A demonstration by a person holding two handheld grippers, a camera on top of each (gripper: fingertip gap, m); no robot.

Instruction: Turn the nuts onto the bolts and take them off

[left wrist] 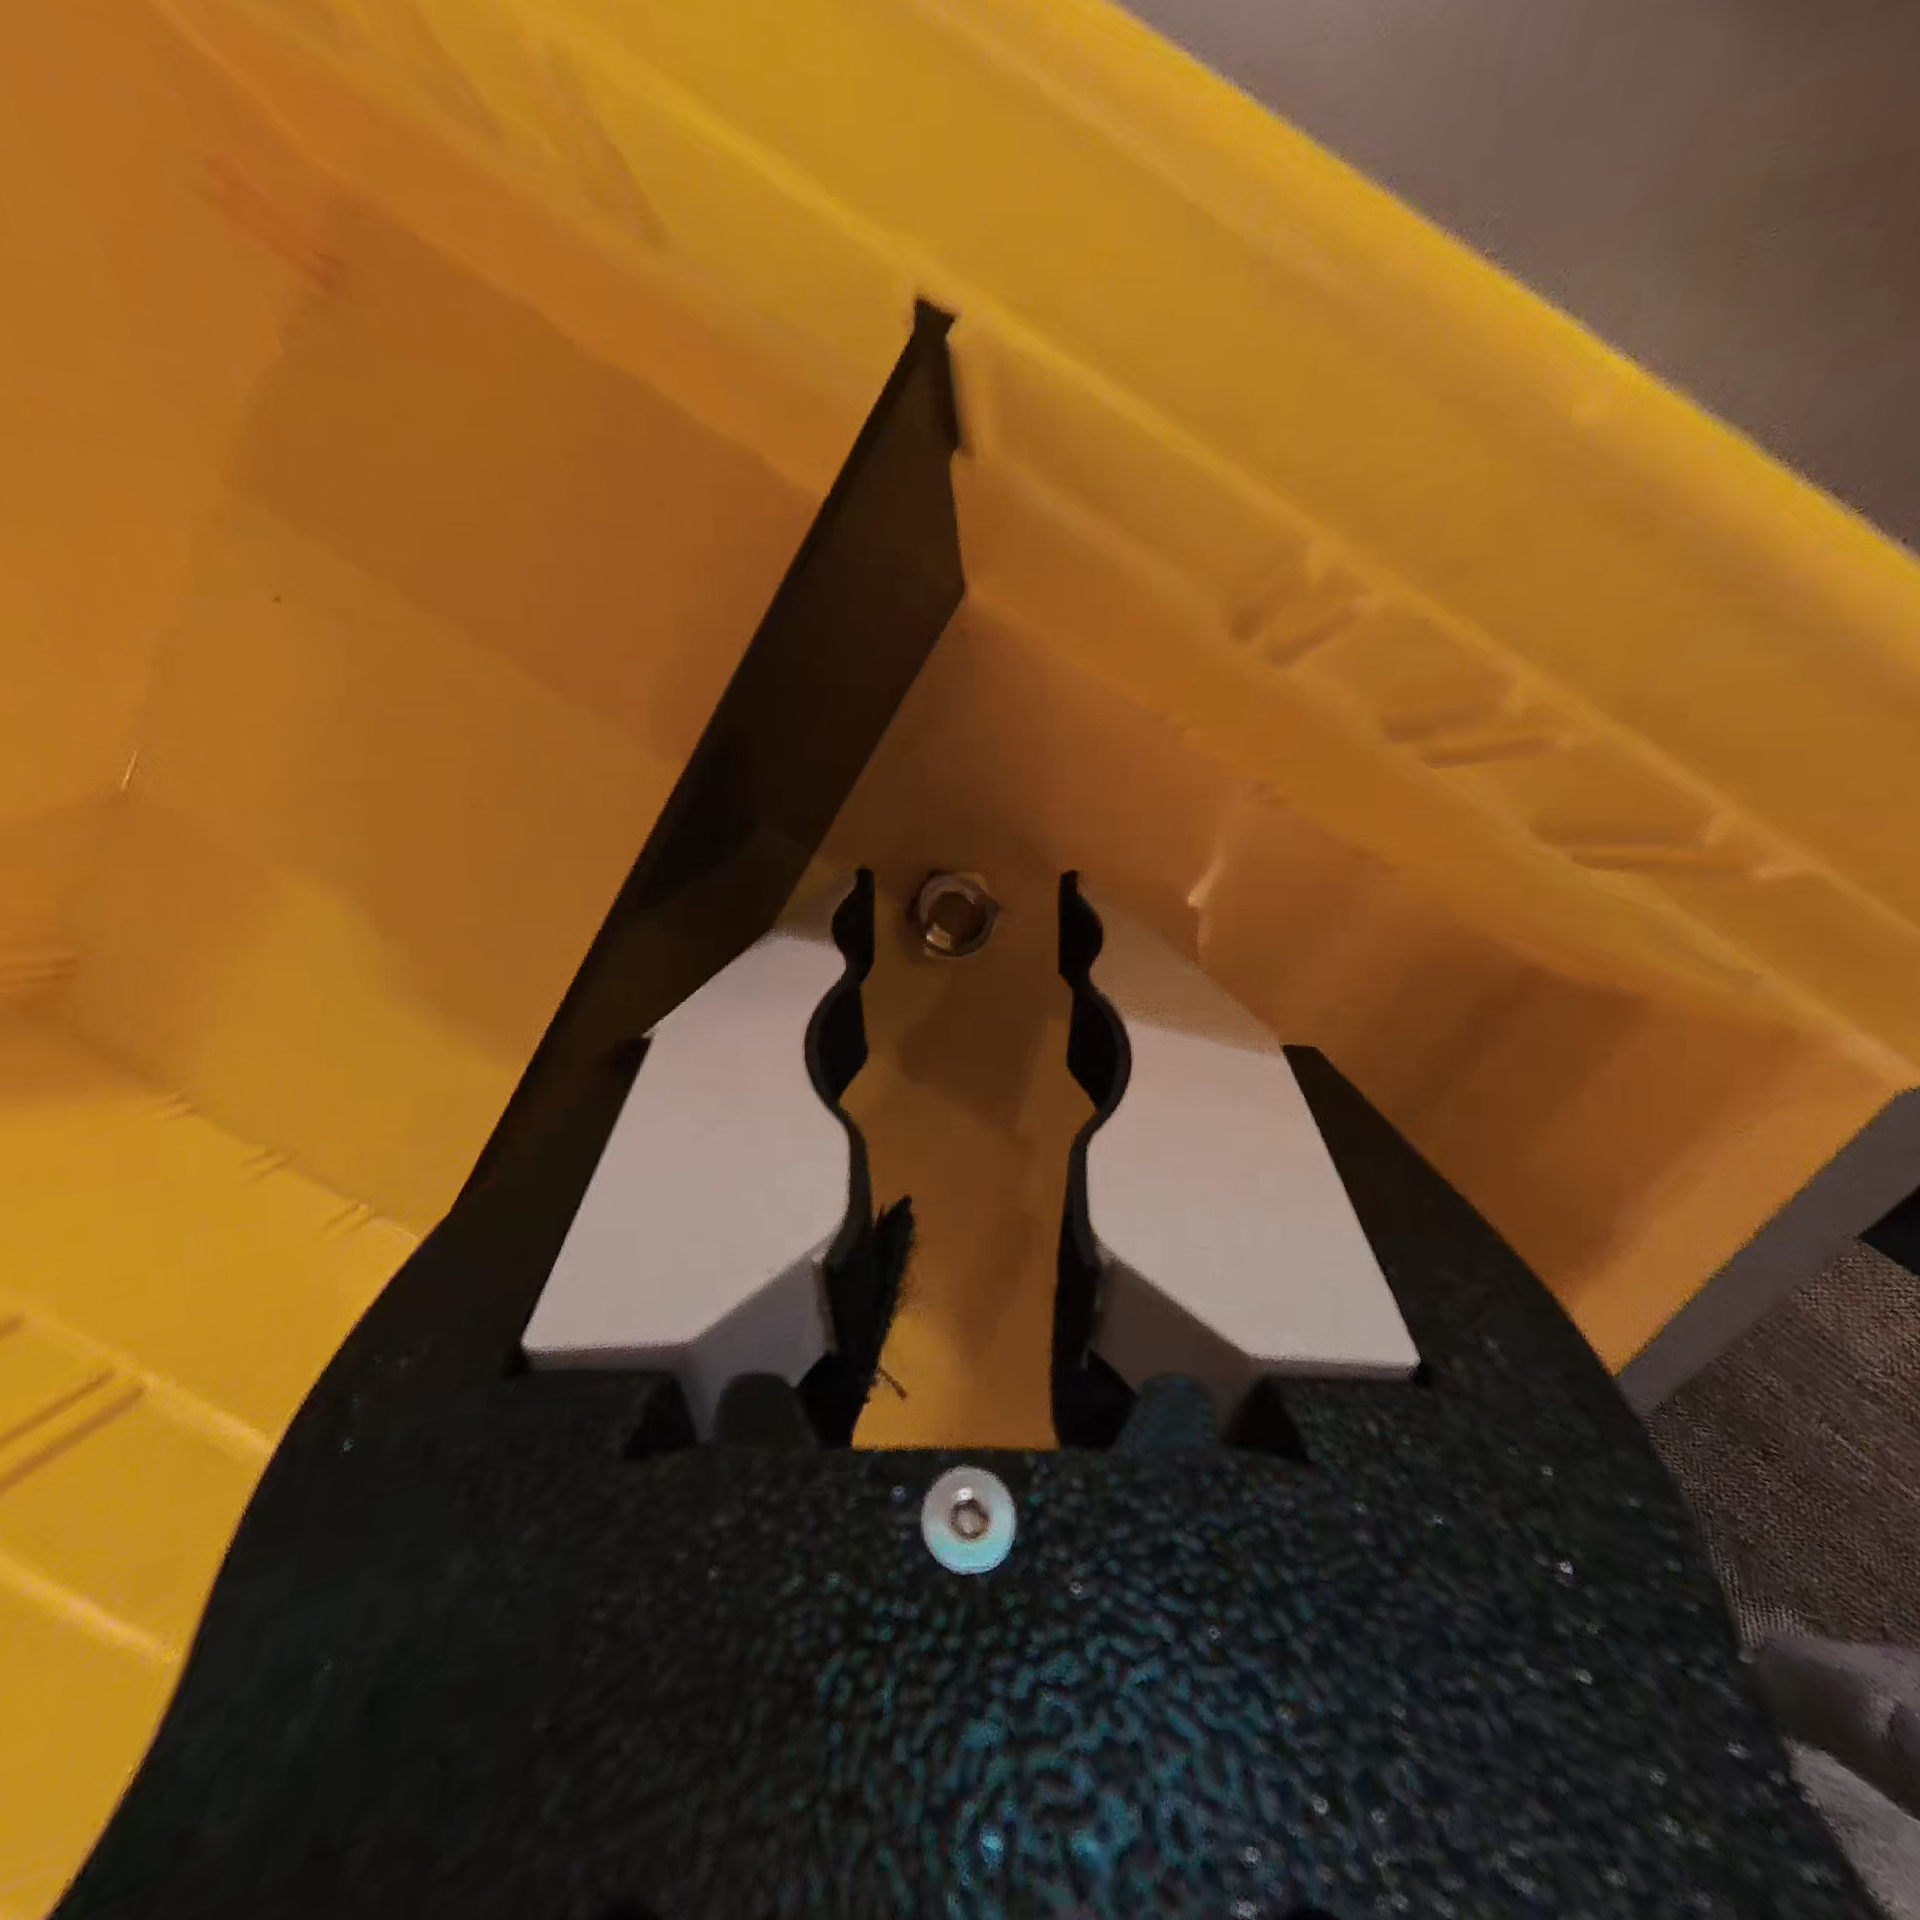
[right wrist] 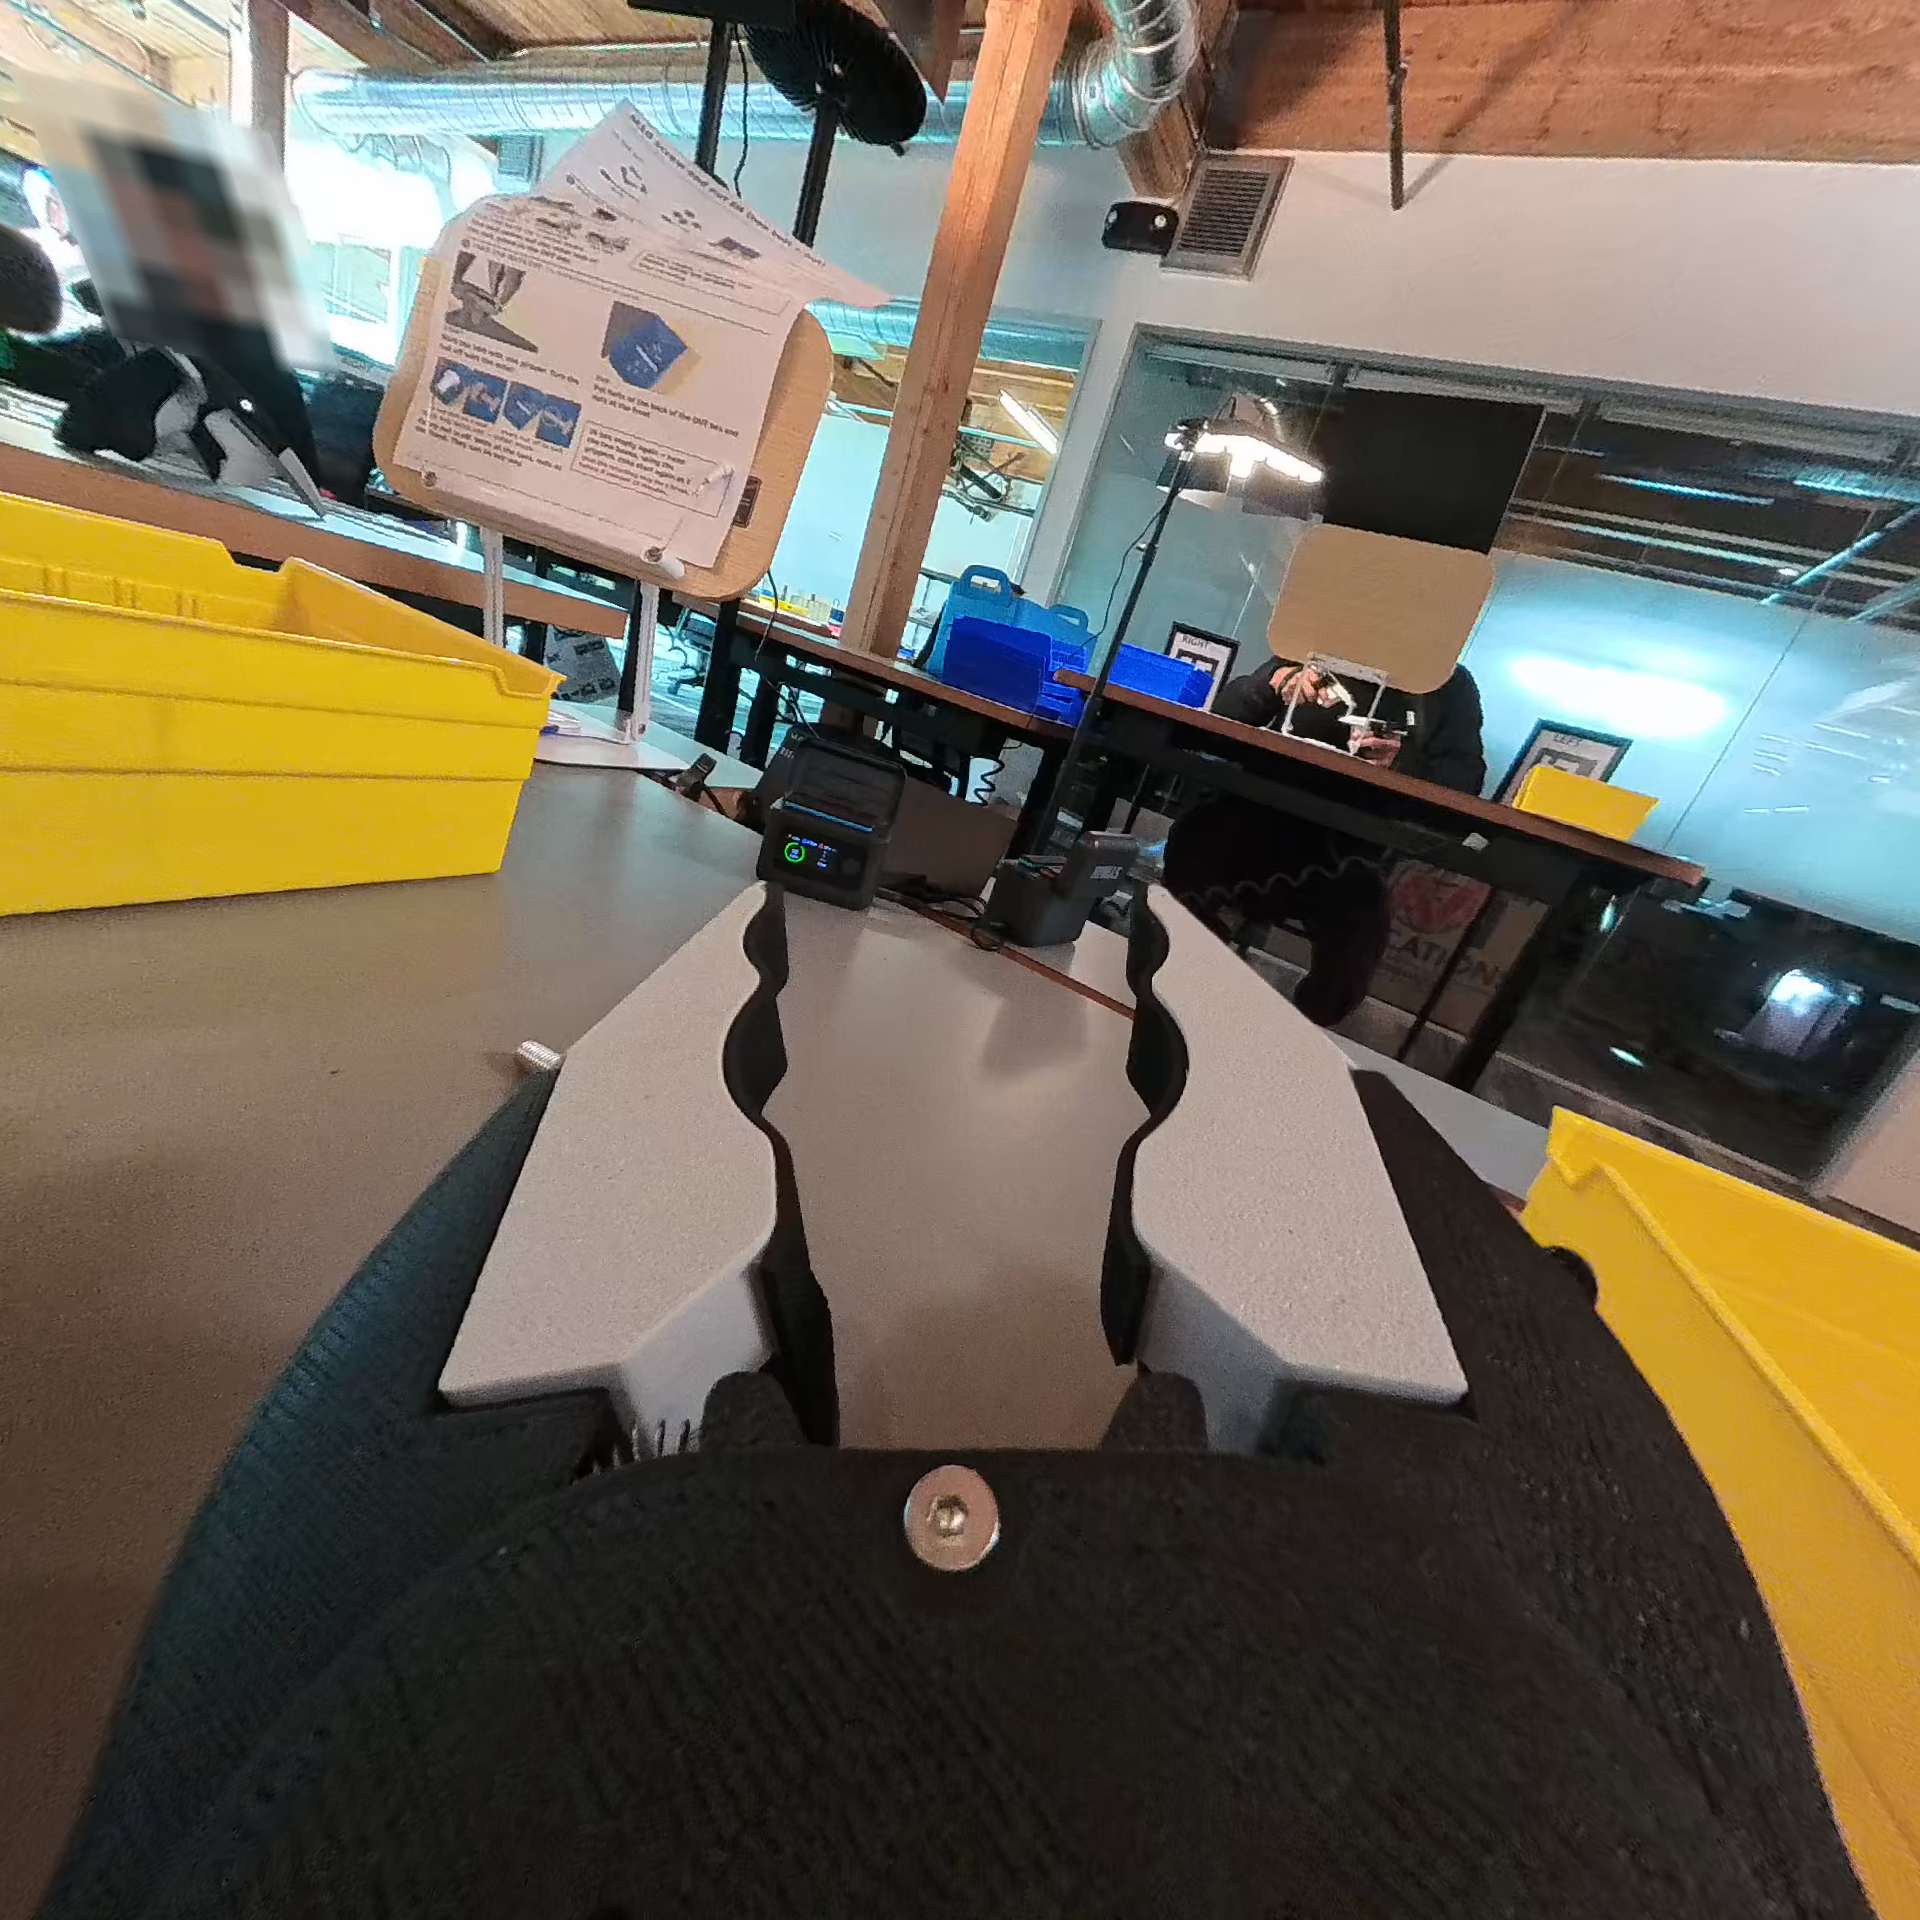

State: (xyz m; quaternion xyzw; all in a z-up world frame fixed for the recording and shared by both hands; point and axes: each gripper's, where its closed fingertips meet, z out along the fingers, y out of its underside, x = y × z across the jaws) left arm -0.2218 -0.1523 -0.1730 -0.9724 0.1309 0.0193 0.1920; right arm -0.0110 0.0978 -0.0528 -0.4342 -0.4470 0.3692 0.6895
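In the left wrist view my left gripper is open inside a yellow bin, beside a black divider. A small brass nut lies on the bin floor between the two fingertips, not gripped. In the right wrist view my right gripper is open and empty, low over the grey table. A small silver bolt lies on the table just left of the left finger, partly hidden by it.
A yellow bin stands at the left of the right wrist view and another yellow bin at the right. Small black devices and cables sit at the table's far edge. An instruction sheet stand rises behind. A person sits at a far table.
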